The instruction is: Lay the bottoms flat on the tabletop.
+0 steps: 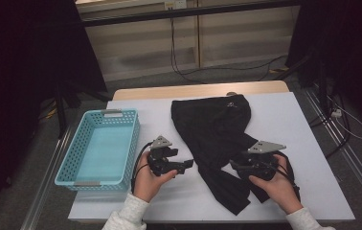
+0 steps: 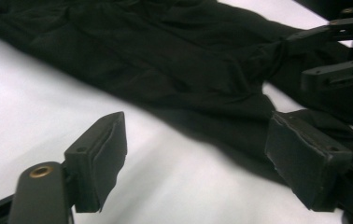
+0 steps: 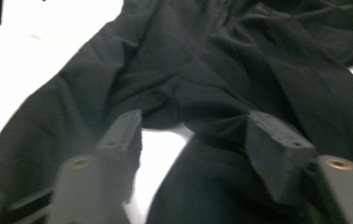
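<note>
A black pair of trousers point(image 1: 212, 124) lies spread on the white table cover point(image 1: 294, 129), waist at the far side and legs running toward the near edge. My left gripper point(image 1: 188, 165) sits just left of the legs and points right at them. In its own view the left gripper point(image 2: 198, 130) is open over bare cover, with the trousers point(image 2: 165, 60) just ahead. My right gripper point(image 1: 234, 167) rests over the legs and points left. In its own view the right gripper point(image 3: 195, 123) is open, the trousers point(image 3: 240, 70) lying loose beneath and between the jaws.
A light blue plastic basket point(image 1: 70, 153) stands at the table's left side, nothing in it. Bare white cover stretches right of the trousers and along the near edge. Cables run across the floor beyond the table.
</note>
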The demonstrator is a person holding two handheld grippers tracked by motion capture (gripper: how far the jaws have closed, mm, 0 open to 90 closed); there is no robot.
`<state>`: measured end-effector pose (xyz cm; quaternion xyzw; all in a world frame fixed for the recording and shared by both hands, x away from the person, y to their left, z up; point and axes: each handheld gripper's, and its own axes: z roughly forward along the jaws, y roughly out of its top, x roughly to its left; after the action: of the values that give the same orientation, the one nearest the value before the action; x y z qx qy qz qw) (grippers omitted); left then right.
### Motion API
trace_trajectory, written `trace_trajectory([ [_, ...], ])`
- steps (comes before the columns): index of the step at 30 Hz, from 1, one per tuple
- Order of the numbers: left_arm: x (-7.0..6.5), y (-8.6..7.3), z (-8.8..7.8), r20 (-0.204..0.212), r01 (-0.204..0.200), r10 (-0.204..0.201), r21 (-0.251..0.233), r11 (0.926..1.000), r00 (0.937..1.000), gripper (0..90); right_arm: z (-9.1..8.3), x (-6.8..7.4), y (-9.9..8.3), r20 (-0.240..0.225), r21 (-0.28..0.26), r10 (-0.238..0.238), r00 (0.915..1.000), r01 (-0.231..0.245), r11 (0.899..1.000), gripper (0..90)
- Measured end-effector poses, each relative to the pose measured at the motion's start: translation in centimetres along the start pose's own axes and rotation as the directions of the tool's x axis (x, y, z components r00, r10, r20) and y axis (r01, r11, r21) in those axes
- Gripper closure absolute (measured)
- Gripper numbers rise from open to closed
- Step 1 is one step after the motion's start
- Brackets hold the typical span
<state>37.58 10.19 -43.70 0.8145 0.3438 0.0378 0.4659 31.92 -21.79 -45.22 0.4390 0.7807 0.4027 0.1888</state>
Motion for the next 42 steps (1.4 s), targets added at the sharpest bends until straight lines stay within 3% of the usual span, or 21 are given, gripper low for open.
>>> trace_trajectory([
  [4,-0.2,0.2,0.5,0.011,-0.009,0.009,0.004,0.9999,0.9999,22.9,-0.4,-0.2,-0.4,0.034,0.003,0.01,0.9994,-0.011,1.0,26.8],
  [15,-1.0,0.7,2.3,0.064,-0.067,0.067,0.002,0.9978,0.9957,38.3,-1.8,-1.0,-1.6,0.085,0.007,0.041,0.9955,-0.042,0.999,24.2],
  [20,-1.5,1.1,3.0,0.087,-0.093,0.093,0.004,0.9956,0.9919,42.9,-2.3,-1.0,-1.8,0.111,0.005,0.051,0.9925,-0.052,0.999,24.0],
  [27,-2.5,1.5,4.5,0.12,-0.131,0.128,0.014,0.9913,0.9845,42.5,-3.4,-1.6,-2.6,0.118,-0.006,0.074,0.9903,-0.074,0.997,21.3],
  [35,-3.1,1.5,5.4,0.143,-0.139,0.131,0.043,0.9894,0.981,49.5,-3.7,-1.5,-3.2,0.13,0.007,0.075,0.9887,-0.076,0.997,20.7],
  [42,-3.2,0.7,6.2,0.137,-0.128,0.114,0.105,0.9862,0.9841,65.2,-4.0,-1.7,-3.5,0.146,0.006,0.086,0.9855,-0.088,0.996,20.1],
])
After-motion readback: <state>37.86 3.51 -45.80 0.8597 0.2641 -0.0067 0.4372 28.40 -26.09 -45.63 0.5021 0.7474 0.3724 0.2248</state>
